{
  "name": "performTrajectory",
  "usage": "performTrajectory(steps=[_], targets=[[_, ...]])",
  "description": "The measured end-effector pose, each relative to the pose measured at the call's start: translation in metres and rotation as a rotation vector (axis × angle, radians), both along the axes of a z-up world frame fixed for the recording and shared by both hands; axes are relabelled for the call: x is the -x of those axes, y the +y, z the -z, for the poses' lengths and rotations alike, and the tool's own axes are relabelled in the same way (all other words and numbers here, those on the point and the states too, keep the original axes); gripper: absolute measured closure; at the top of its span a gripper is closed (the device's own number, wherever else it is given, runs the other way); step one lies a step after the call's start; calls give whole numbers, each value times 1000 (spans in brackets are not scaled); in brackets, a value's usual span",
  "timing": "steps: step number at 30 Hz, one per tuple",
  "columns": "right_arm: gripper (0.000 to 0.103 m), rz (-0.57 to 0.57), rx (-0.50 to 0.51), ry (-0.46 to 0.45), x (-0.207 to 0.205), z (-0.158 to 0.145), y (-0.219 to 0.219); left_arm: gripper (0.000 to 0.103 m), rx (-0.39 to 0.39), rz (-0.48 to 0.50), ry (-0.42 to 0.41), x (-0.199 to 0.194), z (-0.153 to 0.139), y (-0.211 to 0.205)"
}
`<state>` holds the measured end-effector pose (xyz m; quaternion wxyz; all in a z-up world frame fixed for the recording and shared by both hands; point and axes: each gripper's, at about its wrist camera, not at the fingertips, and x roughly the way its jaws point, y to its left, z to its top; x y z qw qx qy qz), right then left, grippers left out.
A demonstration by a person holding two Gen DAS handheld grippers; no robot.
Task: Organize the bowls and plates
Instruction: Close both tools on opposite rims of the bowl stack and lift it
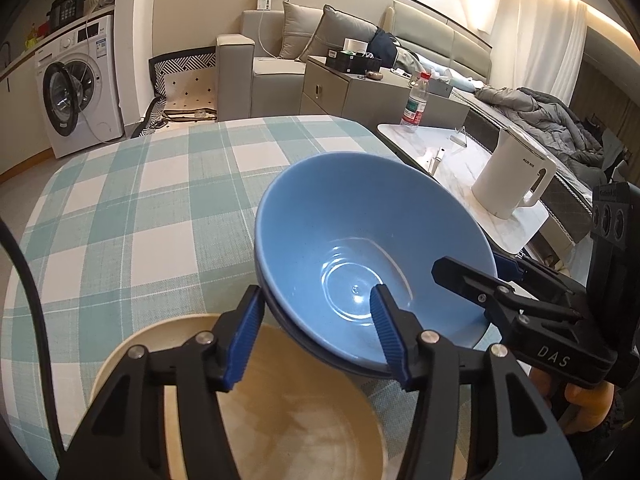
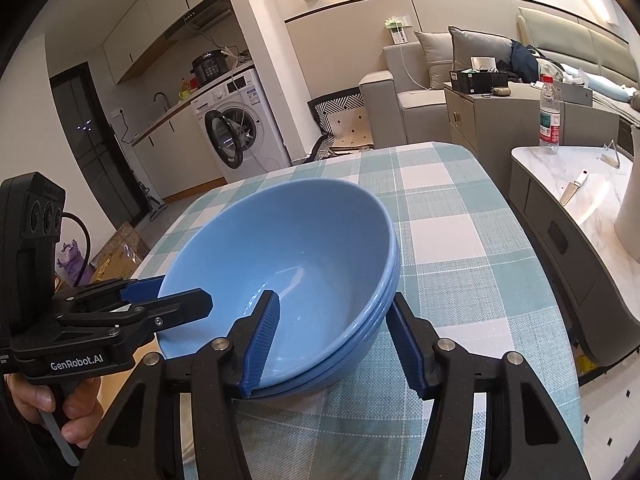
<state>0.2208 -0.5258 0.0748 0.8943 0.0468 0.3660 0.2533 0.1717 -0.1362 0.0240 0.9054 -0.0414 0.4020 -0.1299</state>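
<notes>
The beige plate (image 1: 280, 408) lay lowest in frame under the left gripper (image 1: 316, 336) — jaws wide astride the stacked blue bowls' (image 1: 372, 256) rim. The right gripper (image 2: 332, 344) straddled the opposite rim, jaws wide, on the checked tablecloth (image 2: 460, 264).

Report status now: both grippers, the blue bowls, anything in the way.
Left gripper and right gripper both open, each straddling the rim of the stacked blue bowls. Bowls tilted, leaning over the beige plate. Checked tablecloth beyond, nothing blocking.
</notes>
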Motion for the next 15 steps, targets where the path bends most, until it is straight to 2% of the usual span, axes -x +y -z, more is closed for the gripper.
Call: performTrajectory(steps=[15], targets=[[46, 3, -2, -7, 4, -6, -2, 49, 1, -4, -6, 3, -2, -2]])
